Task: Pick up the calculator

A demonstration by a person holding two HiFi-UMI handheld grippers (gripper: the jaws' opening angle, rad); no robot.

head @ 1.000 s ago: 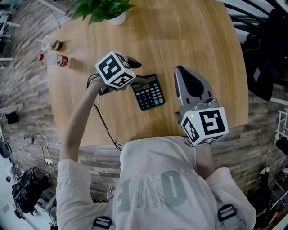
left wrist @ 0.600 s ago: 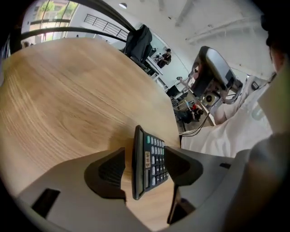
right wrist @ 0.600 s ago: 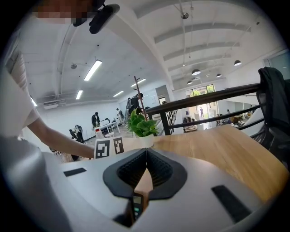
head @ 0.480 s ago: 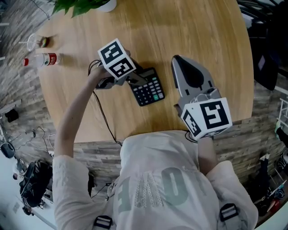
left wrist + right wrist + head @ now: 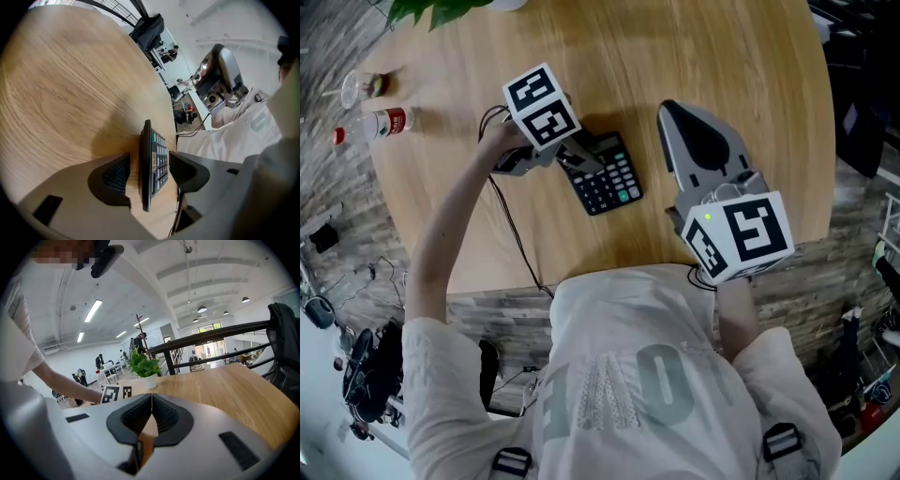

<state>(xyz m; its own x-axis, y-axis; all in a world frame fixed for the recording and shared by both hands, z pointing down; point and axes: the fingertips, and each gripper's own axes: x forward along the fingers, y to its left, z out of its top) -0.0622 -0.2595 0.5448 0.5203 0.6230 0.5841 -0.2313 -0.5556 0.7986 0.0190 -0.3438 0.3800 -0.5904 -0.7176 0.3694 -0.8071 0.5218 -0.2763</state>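
While the calculator (image 5: 607, 180) lies keys-up near the middle of the round wooden counter (image 5: 722, 56), the left gripper (image 5: 581, 157) reaches it from the left, with its marker cube (image 5: 542, 105) above the person's left hand (image 5: 502, 145). Seen from the left gripper view, the jaws of this gripper (image 5: 149, 174) stand apart, one dark ribbed pad (image 5: 115, 176) on the side of the calculator's back and the other pad (image 5: 183, 169) on the side of its keys. The end of the calculator (image 5: 152, 147) sits in the gap between them. A thin strip of space shows on each side, so neither pad presses on it. The keypad, with a few green keys at its far end, faces the right-hand pad. A black cable (image 5: 514, 246) runs from the left gripper toward the near edge of the counter. The right gripper (image 5: 668, 108) is held just right of the calculator, apart from it, pointing toward the far side of the counter, its marker cube (image 5: 741, 236) near the person's body. In its own view, the right gripper (image 5: 151, 404) has its jaws together with nothing between them. Beyond them stands a green plant in a white pot (image 5: 147, 370). At the far left of the counter lie a small bottle with a red label (image 5: 380, 122) and a clear plastic cup (image 5: 356, 89), well apart from the calculator.
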